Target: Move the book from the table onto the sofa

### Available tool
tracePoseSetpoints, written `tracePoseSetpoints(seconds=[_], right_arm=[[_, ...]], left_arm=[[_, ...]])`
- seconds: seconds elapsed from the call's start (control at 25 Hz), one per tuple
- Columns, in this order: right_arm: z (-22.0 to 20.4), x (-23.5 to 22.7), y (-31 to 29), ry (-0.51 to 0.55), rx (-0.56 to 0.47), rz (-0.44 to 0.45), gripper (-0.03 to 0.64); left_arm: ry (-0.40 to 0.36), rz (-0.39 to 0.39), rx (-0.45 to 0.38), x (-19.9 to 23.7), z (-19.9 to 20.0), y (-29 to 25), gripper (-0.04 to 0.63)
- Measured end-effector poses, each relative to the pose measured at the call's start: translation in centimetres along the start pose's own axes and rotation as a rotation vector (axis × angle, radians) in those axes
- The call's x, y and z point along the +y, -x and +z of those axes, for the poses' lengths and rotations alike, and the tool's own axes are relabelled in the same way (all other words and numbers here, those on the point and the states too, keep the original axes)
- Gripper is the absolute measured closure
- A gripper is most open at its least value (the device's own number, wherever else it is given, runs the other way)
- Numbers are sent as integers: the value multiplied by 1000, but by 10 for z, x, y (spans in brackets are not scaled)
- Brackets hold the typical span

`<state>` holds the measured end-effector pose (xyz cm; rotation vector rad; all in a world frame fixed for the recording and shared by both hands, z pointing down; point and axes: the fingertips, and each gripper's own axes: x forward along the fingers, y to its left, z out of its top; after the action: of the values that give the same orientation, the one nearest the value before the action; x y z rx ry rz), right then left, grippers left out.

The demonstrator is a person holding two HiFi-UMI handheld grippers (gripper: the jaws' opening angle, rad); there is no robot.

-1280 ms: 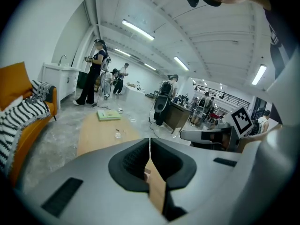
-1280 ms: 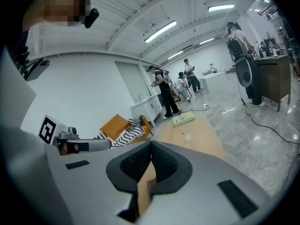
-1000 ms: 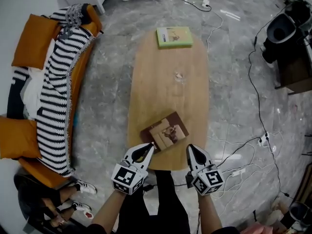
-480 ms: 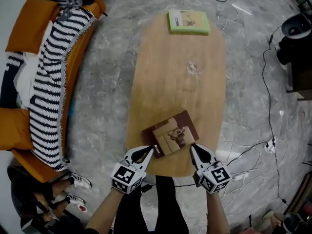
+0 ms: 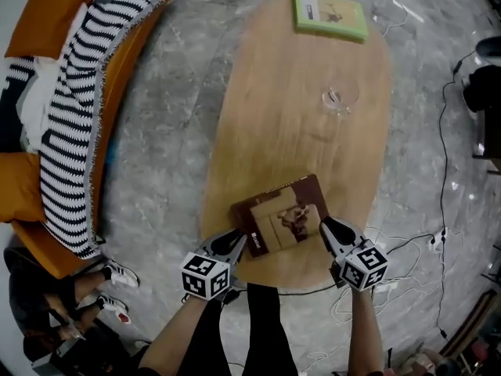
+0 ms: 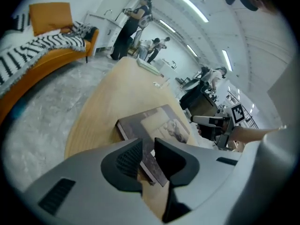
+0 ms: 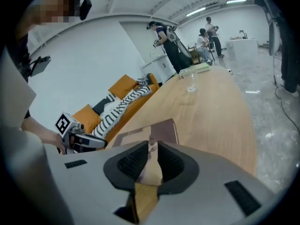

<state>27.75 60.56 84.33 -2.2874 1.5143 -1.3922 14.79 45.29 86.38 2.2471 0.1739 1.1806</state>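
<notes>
- Fingers: the left gripper (image 5: 233, 243) and right gripper (image 5: 329, 227) are each parted by a narrow gap, have just been opening, and hold nothing.
- Risk: with so narrow a gap I could nudge the dark brown picture-cover book (image 5: 284, 224) or pinch only its cover.
- The book lies flat on the oval light-wood surface (image 5: 297, 116). Its near-left corner is in the left fingers' gap and its near-right edge is at the right fingers' tips.

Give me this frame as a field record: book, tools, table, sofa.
book: brown book flat on near end of table
left tool: at near left corner; jaws just been opening, book edge between them, unclamped
right tool: at right edge; jaws just been opening, edge between them, unclamped
sofa: orange, striped blanket, left of table
other: green book far end, glass mid-table
</notes>
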Motion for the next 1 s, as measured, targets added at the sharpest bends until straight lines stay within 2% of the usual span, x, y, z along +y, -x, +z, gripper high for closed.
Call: tracePoseSetpoints(seconds=[0.28, 0.52, 0.76, 1.0], right_arm=[[-13, -33, -16, 3, 110, 34, 486], [-22, -51, -29, -30, 185, 60, 465], [-28, -50, -37, -106, 203, 116, 465], [-28, -47, -40, -150, 190, 161, 497]], left_arm=[[179, 19, 2, 12, -15, -19, 451], [290, 0, -1, 17, -21, -32, 426], [355, -43, 16, 18, -28, -41, 426], [362, -42, 11, 22, -28, -41, 426]])
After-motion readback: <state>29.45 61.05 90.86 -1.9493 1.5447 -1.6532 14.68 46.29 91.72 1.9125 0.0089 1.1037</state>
